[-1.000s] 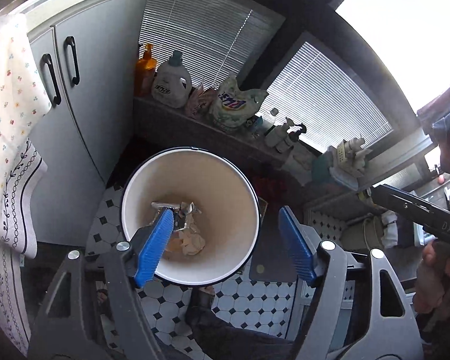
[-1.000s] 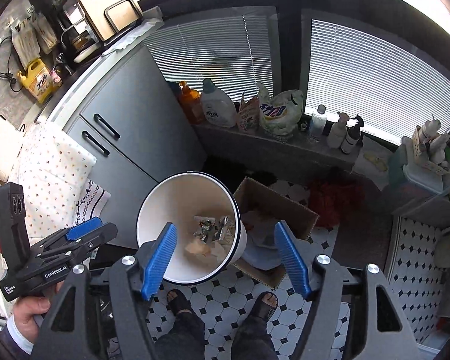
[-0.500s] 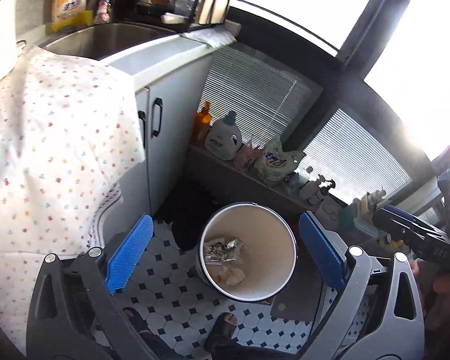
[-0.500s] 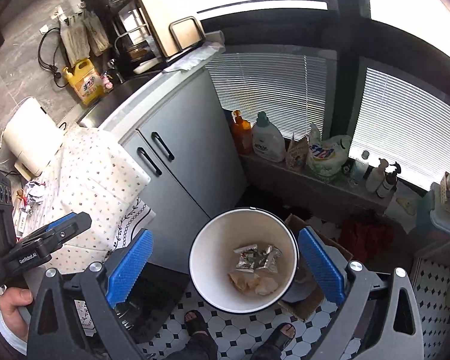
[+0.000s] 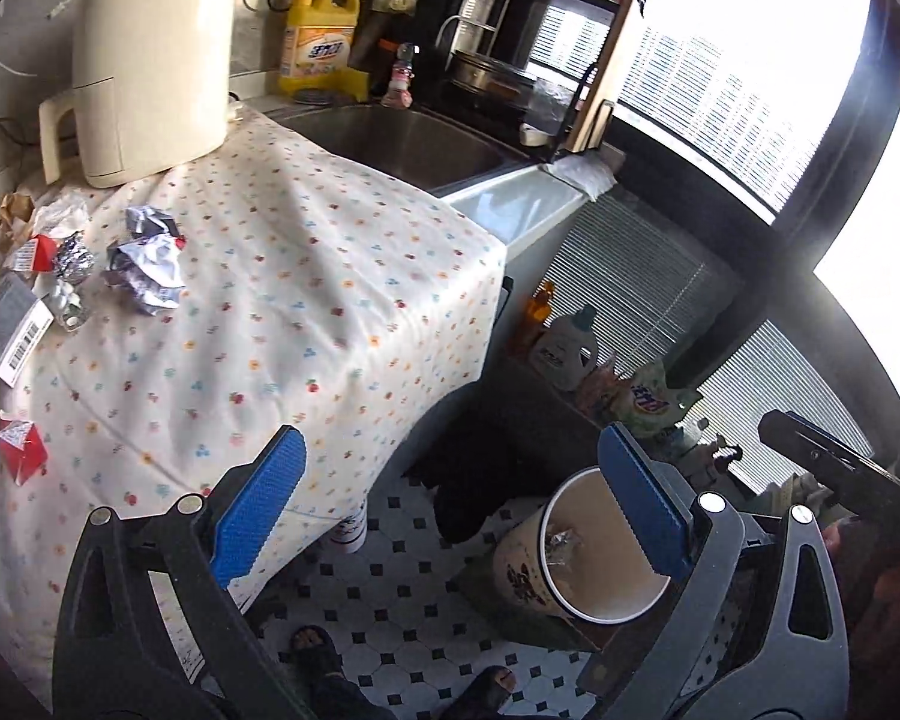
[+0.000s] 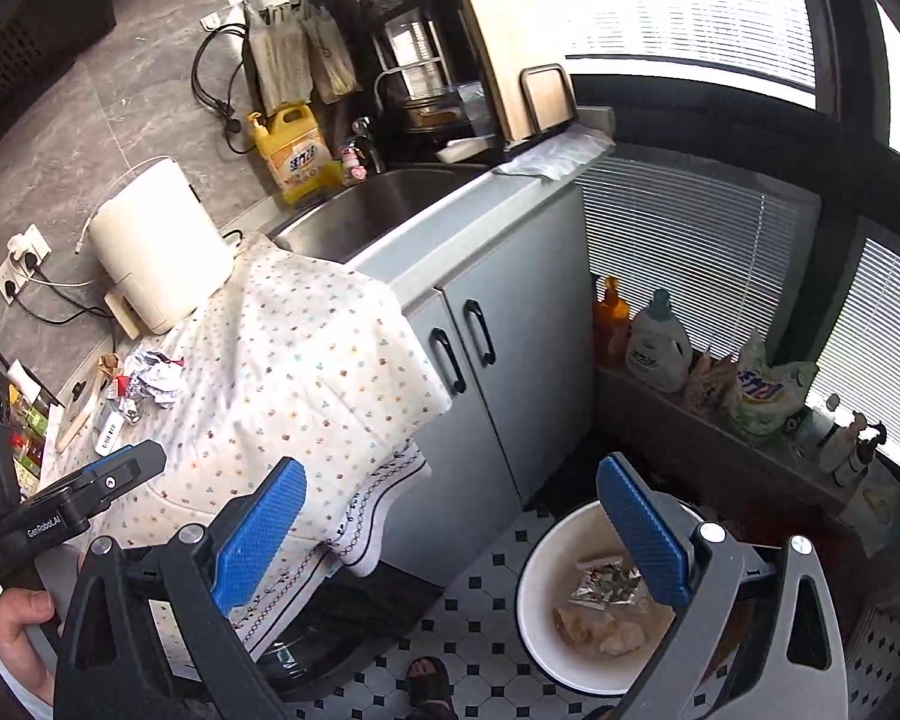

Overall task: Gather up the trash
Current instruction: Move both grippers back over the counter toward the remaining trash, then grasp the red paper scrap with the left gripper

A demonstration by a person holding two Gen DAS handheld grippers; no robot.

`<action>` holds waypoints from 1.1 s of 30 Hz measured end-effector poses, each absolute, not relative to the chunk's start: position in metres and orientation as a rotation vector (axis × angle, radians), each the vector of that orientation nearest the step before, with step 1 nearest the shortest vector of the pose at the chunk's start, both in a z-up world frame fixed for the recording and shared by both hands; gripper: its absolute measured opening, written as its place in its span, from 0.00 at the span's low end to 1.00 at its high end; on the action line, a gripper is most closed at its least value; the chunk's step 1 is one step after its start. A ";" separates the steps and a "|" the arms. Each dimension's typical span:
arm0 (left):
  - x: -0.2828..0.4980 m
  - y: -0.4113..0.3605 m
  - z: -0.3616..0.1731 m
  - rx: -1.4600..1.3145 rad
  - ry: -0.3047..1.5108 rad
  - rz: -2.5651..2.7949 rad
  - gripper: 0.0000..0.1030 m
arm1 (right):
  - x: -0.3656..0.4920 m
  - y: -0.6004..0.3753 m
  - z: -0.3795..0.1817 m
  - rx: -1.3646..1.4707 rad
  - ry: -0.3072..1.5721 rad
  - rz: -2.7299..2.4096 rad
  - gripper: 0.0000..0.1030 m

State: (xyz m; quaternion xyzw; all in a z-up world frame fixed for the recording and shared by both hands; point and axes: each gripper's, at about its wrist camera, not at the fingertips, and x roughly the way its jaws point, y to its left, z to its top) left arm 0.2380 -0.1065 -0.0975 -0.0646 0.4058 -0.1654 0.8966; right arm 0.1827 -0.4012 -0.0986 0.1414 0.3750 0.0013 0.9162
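Both tongs, left (image 5: 447, 504) and right (image 6: 450, 516), are held wide apart (nothing between), ready for crumpled wrappers (image 5: 144, 267) on the cloth-covered worktop (image 5: 306, 276); the white round bin (image 6: 534, 600) is kept close below.

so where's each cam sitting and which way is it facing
Left wrist: on the left gripper, angled down over the spotted tablecloth with crumpled wrappers; open blue jaws, right gripper, sandalled toes show.
Right wrist: on the right gripper, angled down at grey cabinet doors and floor; open jaws, left gripper and hand show.
Shared: white bin, sink, yellow detergent jug.
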 end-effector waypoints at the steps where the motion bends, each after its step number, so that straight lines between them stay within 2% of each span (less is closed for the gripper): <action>1: 0.238 -0.096 -0.097 -0.140 0.838 -0.322 0.94 | 0.187 -0.393 -0.097 0.281 0.768 0.014 0.92; 18: 0.230 0.075 -0.109 -0.297 0.795 -0.005 0.94 | 0.249 -0.249 -0.102 0.161 0.826 0.238 0.92; 24: 0.241 0.107 -0.131 -0.338 0.834 0.018 0.87 | 0.265 -0.220 -0.110 0.147 0.877 0.259 0.92; 27: 0.254 0.111 -0.145 -0.331 0.874 -0.001 0.77 | 0.272 -0.208 -0.114 0.141 0.895 0.255 0.92; 30: 0.264 0.111 -0.157 -0.264 0.910 0.002 0.48 | 0.281 -0.196 -0.118 0.139 0.908 0.252 0.92; 31: 0.267 0.113 -0.156 -0.251 0.908 -0.009 0.32 | 0.284 -0.191 -0.119 0.139 0.912 0.250 0.92; 32: 0.269 0.117 -0.153 -0.263 0.903 -0.037 0.26 | 0.287 -0.186 -0.121 0.141 0.914 0.250 0.92; 33: 0.271 0.122 -0.152 -0.270 0.901 -0.052 0.26 | 0.291 -0.181 -0.122 0.145 0.915 0.250 0.92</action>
